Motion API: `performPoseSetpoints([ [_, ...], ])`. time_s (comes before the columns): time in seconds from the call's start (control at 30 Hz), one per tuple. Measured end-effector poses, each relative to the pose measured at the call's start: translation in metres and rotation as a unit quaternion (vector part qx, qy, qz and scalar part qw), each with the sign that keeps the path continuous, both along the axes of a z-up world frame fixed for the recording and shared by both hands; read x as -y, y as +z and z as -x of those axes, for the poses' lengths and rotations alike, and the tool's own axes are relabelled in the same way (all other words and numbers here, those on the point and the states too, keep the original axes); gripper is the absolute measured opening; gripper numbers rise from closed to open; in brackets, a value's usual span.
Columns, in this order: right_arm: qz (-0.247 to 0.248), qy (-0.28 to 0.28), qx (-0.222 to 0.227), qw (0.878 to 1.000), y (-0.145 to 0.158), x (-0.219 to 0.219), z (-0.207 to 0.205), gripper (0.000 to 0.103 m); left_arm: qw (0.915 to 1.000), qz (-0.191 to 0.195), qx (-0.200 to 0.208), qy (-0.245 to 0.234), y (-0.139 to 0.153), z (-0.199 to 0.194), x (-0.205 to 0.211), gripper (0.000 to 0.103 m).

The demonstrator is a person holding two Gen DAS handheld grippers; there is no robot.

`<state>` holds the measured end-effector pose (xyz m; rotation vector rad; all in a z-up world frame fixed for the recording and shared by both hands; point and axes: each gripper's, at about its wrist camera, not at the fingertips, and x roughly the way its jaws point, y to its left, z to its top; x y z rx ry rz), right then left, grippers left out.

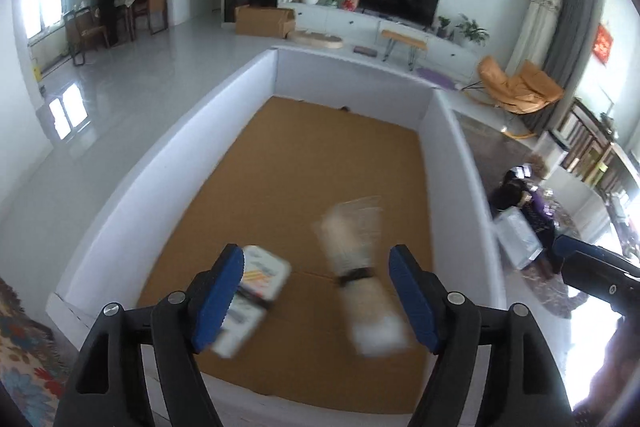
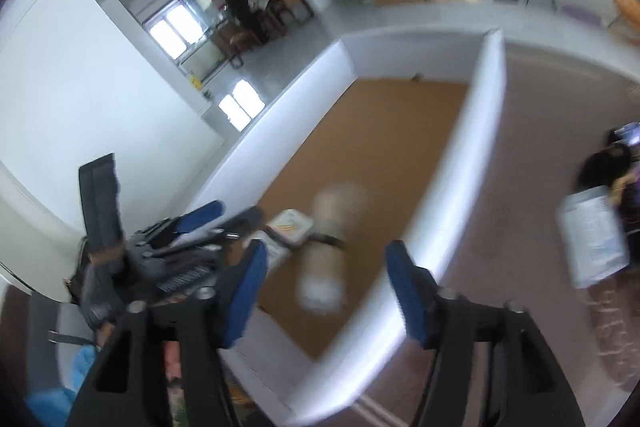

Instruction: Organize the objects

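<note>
**Both Items in the Bin, Jaws Empty**

The white-walled bin (image 1: pixel 120 187) with its cardboard floor (image 1: pixel 320 167) serves as the collection point. 2 blurred items lie at its near end: a wrapped beige roll (image 1: pixel 362 279) with a dark band, and just beside it a small white box (image 1: pixel 256 291). The left gripper (image 1: pixel 316 295) and right gripper (image 2: pixel 326 293) hang above them, jaws apart, gripping nothing. Judgement: both items appear deposited.

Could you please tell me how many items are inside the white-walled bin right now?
2: a small white box near the left wall, and a wrapped beige roll just right of it. Both are blurred; nothing else shows.
</note>
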<state>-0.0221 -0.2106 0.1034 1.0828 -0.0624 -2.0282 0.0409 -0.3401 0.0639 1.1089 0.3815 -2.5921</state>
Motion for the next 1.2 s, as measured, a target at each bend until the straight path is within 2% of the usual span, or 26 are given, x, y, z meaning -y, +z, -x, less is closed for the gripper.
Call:
performPoseSetpoints([
  [0.03,-0.003,-0.016,-0.017,1.0,-0.003,-0.018,0.003,0.087,0.9998,0.0,-0.007,-0.018,0.004,0.0,-0.015,0.075],
  [0.13,-0.034,-0.087,-0.07,0.993,-0.023,-0.09,-0.008,0.092,0.9953,-0.008,-0.025,-0.093,0.016,0.003,-0.074,0.076],
  [0.2,-0.081,-0.137,-0.094,0.983,-0.045,-0.144,-0.015,0.092,0.9879,-0.014,-0.036,-0.15,0.022,0.008,-0.119,0.086],
  [0.23,-0.113,-0.162,-0.102,0.975,-0.06,-0.17,-0.016,0.092,0.9821,-0.016,-0.04,-0.183,0.024,0.011,-0.148,0.102],
  [0.27,-0.138,-0.182,-0.102,0.968,-0.073,-0.194,-0.018,0.092,0.978,-0.018,-0.042,-0.204,0.026,0.013,-0.168,0.103],
  [0.33,-0.173,-0.216,-0.086,0.957,-0.098,-0.235,-0.011,0.092,0.9691,-0.017,-0.036,-0.243,0.014,0.02,-0.215,0.103],
  [0.4,-0.19,-0.256,-0.075,0.945,-0.113,-0.272,-0.012,0.092,0.9676,-0.009,-0.009,-0.252,-0.004,0.031,-0.243,0.103],
  [0.47,-0.197,-0.281,-0.067,0.937,-0.118,-0.297,-0.005,0.092,0.9676,-0.001,0.02,-0.252,-0.038,0.046,-0.264,0.103],
  [0.53,-0.207,-0.301,-0.068,0.929,-0.119,-0.307,-0.001,0.092,0.9694,0.015,0.048,-0.24,-0.071,0.066,-0.279,0.103],
  [0.6,-0.212,-0.31,-0.068,0.924,-0.116,-0.308,0.001,0.092,0.9695,0.027,0.062,-0.236,-0.088,0.075,-0.29,0.103],
  [0.7,-0.218,-0.31,-0.056,0.924,-0.122,-0.302,0.01,0.092,0.9708,0.059,0.074,-0.22,-0.101,0.091,-0.299,0.103],
  [0.8,-0.221,-0.311,-0.039,0.924,-0.122,-0.303,0.007,0.092,0.9711,0.069,0.088,-0.211,-0.112,0.107,-0.297,0.103],
  [0.87,-0.216,-0.31,-0.033,0.925,-0.123,-0.303,0.009,0.093,0.9724,0.053,0.096,-0.206,-0.116,0.107,-0.288,0.103],
  [1.0,-0.207,-0.296,-0.025,0.932,-0.127,-0.302,0.007,0.102,0.9777,0.035,0.084,-0.189,-0.116,0.101,-0.277,0.103],
  [1.07,-0.215,-0.287,-0.027,0.933,-0.128,-0.296,0.007,0.103,0.9772,0.041,0.078,-0.193,-0.116,0.102,-0.282,0.103],
  [1.2,-0.214,-0.285,-0.028,0.934,-0.128,-0.295,0.007,0.103,0.9741,0.08,0.067,-0.2,-0.116,0.099,-0.297,0.103],
])
